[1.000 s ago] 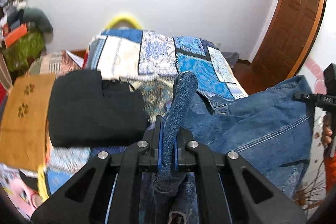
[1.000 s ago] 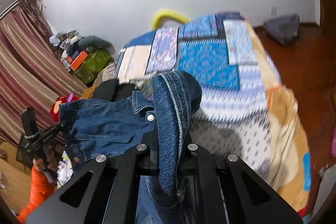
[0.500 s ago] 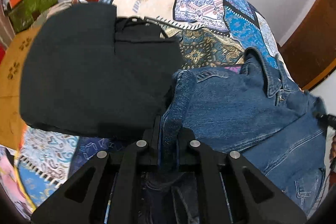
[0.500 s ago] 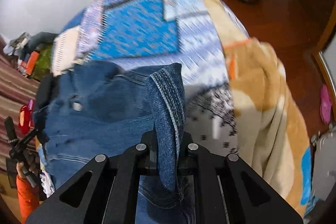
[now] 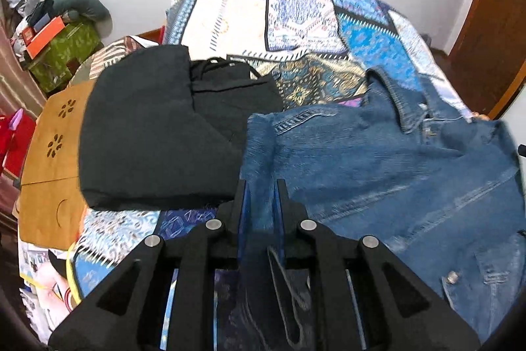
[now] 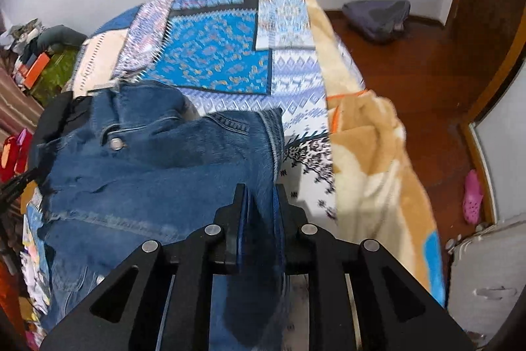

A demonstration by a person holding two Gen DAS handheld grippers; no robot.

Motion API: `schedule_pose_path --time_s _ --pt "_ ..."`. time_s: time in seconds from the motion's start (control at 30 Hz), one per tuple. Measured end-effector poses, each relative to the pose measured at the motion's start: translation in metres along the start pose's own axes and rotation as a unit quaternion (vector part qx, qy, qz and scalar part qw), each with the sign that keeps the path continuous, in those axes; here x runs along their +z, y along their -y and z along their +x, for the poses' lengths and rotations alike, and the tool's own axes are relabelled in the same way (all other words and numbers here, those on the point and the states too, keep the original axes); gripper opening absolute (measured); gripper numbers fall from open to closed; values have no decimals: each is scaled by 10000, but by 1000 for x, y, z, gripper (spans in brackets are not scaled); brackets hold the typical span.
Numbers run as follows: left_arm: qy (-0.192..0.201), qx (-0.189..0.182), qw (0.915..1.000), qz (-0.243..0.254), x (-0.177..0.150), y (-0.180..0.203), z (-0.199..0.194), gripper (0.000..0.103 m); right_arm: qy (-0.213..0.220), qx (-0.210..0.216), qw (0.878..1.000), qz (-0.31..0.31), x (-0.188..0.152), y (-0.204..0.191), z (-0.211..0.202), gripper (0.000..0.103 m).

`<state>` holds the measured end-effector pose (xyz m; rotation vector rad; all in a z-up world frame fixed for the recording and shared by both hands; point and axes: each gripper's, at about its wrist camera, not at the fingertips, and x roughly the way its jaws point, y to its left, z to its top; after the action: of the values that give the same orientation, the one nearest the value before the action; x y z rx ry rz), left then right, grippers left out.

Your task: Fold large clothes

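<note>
- left gripper point(image 5: 259, 196) pinching one edge of the denim jacket point(image 5: 378, 166), both fingers pressing on the blue cloth, at 6 o'clock in the left view.
- right gripper point(image 6: 259, 203) pinching the other edge of the denim jacket point(image 6: 157, 166), cloth running down between its fingers, at 6 o'clock in the right view.
- lying spread out on the patchwork bed cover point(image 5: 296, 18), collar pointing to 12 o'clock, filling the 3 o'clock side of the left view.
- showing a silver button point(image 6: 115, 143) near the collar, at 9 o'clock in the right view.
- sitting just beside the jacket at 9 o'clock in the left view, a folded black garment point(image 5: 154, 134), edges touching or nearly touching, hard to tell which.
- lying past the black garment at 9 o'clock, a flat brown cardboard piece point(image 5: 49, 160) with little cut-out shapes.
- standing at 10 o'clock in the left view, a green box point(image 5: 65, 55) with an orange box point(image 5: 44, 37) on top.
- hanging off the bed at 3 o'clock in the right view, a tan fuzzy blanket point(image 6: 371, 153).
- resting on the wooden floor point(image 6: 411, 71) at 1 o'clock, a grey cushion point(image 6: 378, 15).
- lying at 3 o'clock near the wall, a pink shoe point(image 6: 472, 196).
</note>
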<state>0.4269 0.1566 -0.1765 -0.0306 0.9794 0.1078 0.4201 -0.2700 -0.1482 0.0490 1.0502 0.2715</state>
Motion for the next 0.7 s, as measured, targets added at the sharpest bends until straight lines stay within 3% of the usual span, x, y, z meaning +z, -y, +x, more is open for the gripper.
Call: schedule_pose_path --time_s 0.07,0.13,0.2,0.37,0.43,0.47,0.57,0.7 --pt "121 33 9999 31 -4 1 -19 20 125 131 9998 -24 -5 -2 -19 14" --pt "229 59 9997 89 -11 2 -38 35 277 207 9994 -39 -13 -6 -44 18" --pt "301 123 9994 115 -22 2 -57 62 439 283 9986 -82 -23 -10 -67 24" --pt "188 30 9996 186 -60 -1 -85 64 622 480 9963 -350 -54 -27 -110 33" --pt "90 -16 9999 142 -74 -5 -88 67 644 484 9957 -452 -66 -33 -117 51" --pt "33 -51 9999 96 -82 -7 -89 68 670 457 9954 -509 -75 -36 -121 53" --pt "-188 -140 9997 -39 -104 -12 -83 69 613 481 9954 -553 -94 -39 -119 54" --pt "-661 -330 9966 -369 -136 -23 -64 69 223 605 9976 -231 -122 -32 -99 54"
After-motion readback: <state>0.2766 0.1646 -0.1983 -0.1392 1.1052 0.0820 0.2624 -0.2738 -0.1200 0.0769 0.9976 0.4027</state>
